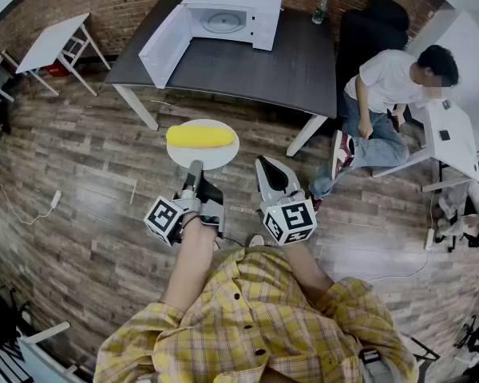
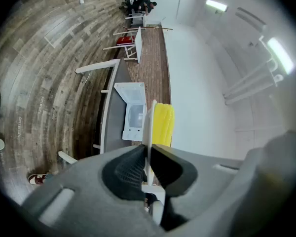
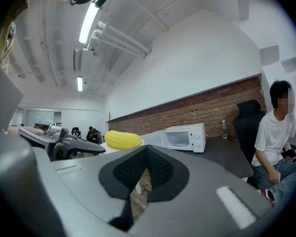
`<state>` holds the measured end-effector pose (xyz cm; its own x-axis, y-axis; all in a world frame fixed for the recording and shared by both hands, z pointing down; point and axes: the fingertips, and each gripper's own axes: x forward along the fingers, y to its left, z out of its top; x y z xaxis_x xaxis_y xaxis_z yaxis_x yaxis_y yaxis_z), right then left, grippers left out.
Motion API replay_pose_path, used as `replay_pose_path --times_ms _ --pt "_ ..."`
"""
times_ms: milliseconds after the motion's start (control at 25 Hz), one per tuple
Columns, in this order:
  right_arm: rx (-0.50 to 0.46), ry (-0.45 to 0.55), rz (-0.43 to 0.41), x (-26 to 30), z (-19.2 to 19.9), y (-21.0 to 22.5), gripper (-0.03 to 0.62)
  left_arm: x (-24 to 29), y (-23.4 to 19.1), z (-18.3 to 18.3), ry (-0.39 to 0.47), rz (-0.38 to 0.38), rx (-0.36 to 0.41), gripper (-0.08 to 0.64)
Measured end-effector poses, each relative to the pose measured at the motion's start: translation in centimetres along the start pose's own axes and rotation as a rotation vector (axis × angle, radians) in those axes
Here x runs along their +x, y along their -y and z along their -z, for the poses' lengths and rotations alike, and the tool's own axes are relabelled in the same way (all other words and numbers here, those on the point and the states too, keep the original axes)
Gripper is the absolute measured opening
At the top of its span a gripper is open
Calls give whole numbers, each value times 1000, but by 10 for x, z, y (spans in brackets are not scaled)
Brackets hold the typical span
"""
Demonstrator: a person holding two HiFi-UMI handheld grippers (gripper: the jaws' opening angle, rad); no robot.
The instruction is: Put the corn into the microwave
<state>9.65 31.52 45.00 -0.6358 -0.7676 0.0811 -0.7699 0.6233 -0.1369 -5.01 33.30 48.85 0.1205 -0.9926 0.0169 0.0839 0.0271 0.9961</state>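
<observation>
1. Left gripper (image 1: 193, 174): its fingers are clenched on the near rim of the plate (image 1: 223, 156). The rim is pinched right between the pads and the plate is held out level.
2. The corn (image 1: 199, 136) lies crosswise on the plate just past the left fingertips. The fingers don't touch it; they only have the plate.
3. Right gripper (image 1: 265, 166): its fingers are closed together on nothing. The tips sit just beside the plate's right edge, and as far as I can tell they're not touching it.
4. The microwave (image 1: 231, 14) is well ahead of both sets of fingers, at the back of the counter (image 1: 247, 66). Its door (image 1: 166, 42) is swung wide open and the inside looks bare.
5. Where I think this is at: the pickup is done and the door is already open, so the prep is sorted.
6. What's left is the main part. There's open floor between the fingers and the counter, so the plate has to be carried over and slid in through the opening, and then the left fingers let go.
7. Shutting the door may come after that — the right fingers are free for it.
</observation>
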Motion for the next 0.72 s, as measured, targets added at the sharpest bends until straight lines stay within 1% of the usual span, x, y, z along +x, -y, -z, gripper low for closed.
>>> replay_pose_path --times_ms 240,400,520,720 --pt "-8 -7 -5 -7 3 6 2 -6 1 11 17 16 -3 33" --pt "-1 -10 -22 -13 0 12 2 -10 0 21 29 18 -19 34" --pt "-17 -4 -38 -21 -3 20 2 -11 -1 32 47 22 -21 34" --pt "-35 4 -37 -32 -5 29 3 -11 0 43 64 26 -14 32"
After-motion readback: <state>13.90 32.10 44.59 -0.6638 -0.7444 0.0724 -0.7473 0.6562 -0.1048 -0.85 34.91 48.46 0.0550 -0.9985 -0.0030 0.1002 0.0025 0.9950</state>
